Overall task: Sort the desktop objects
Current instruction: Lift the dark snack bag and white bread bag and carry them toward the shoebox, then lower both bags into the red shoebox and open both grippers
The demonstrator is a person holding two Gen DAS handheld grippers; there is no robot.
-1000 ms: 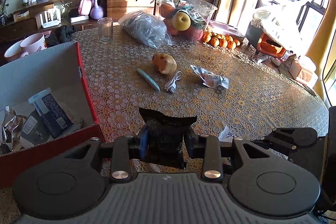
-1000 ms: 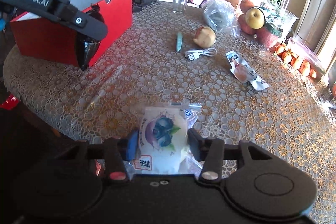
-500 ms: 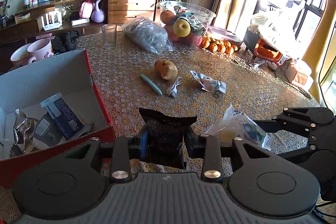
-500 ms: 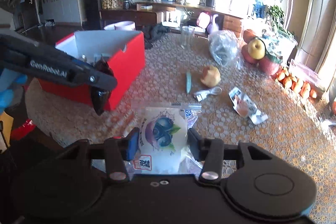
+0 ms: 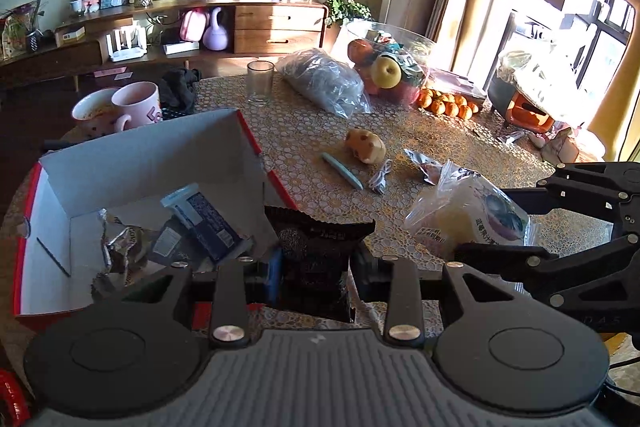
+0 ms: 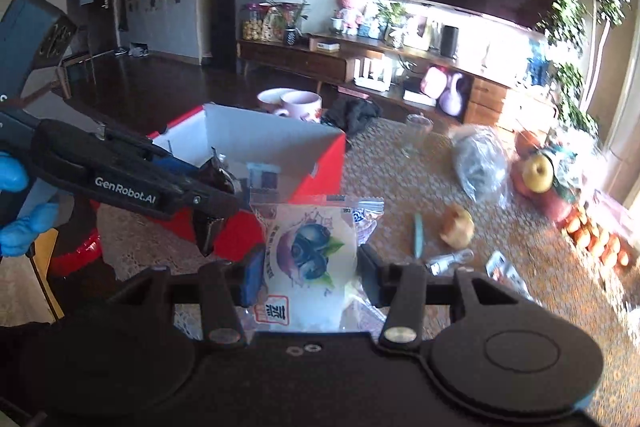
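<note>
My left gripper (image 5: 316, 267) is shut on a black snack packet (image 5: 316, 259) and holds it above the near right corner of the open red box (image 5: 248, 131). The box has several packets inside, among them a blue one (image 5: 204, 219). My right gripper (image 6: 310, 273) is shut on a clear blueberry snack bag (image 6: 312, 255), held up above the table. In the left wrist view this bag (image 5: 468, 219) hangs to the right of my left gripper. In the right wrist view the left gripper (image 6: 208, 223) sits at the left with the red box (image 6: 320, 171) behind it.
On the patterned table lie a green pen (image 5: 342, 171), a cut apple (image 5: 366, 145), a white cable (image 5: 380, 179) and a torn wrapper (image 5: 422, 163). Further back stand a glass (image 5: 260, 83), a grey plastic bag (image 5: 324, 83), a fruit bowl (image 5: 388, 67), oranges (image 5: 448, 105) and pink mugs (image 5: 136, 105).
Both grippers have risen and moved left towards the red box, each still holding its packet. The blueberry bag has come into the left wrist view.
</note>
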